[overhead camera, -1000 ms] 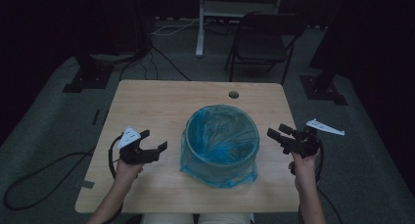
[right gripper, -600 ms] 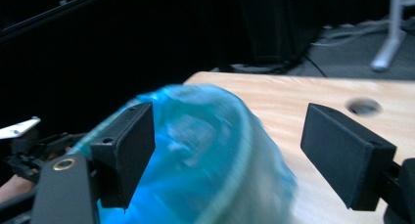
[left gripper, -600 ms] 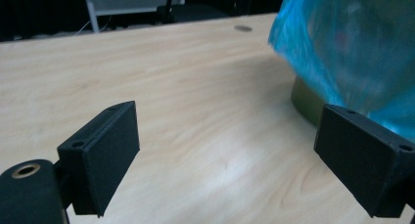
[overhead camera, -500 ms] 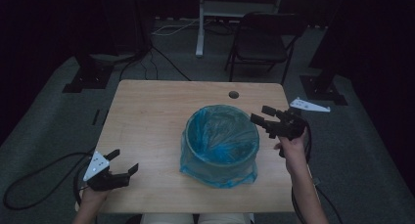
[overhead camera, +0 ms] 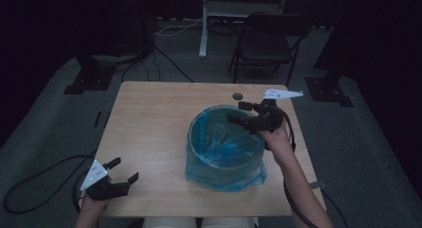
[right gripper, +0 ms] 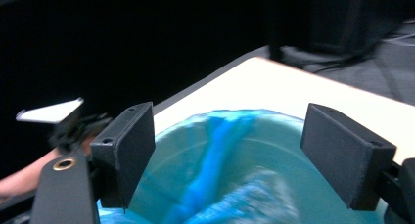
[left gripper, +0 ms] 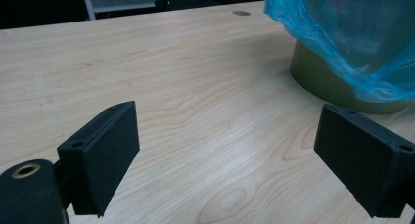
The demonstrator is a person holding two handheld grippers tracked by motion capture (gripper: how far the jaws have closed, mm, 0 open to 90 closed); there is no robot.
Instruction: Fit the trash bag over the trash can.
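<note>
A round bin lined with a blue plastic bag [overhead camera: 224,148] stands on the right half of the wooden table [overhead camera: 154,123]. My right gripper [overhead camera: 238,112] hovers over the bin's far right rim, jaws wide apart with nothing between them; in the right gripper view the blue bag [right gripper: 230,170] lies right below my right gripper [right gripper: 227,155]. My left gripper [overhead camera: 123,170] is low at the table's near left corner, open and empty. The left gripper view has my left gripper [left gripper: 225,165] looking across bare wood toward the bin's olive base [left gripper: 333,87] and bag.
A small dark round hole [overhead camera: 238,95] sits near the table's far edge. Beyond the table stand a folding chair [overhead camera: 268,44] and a white stand [overhead camera: 204,24] on the dark floor. Cables run along the floor at left.
My left gripper has pulled back from beside the bin to the table's near left corner. My right gripper has risen and moved from the bin's right side to over its far rim.
</note>
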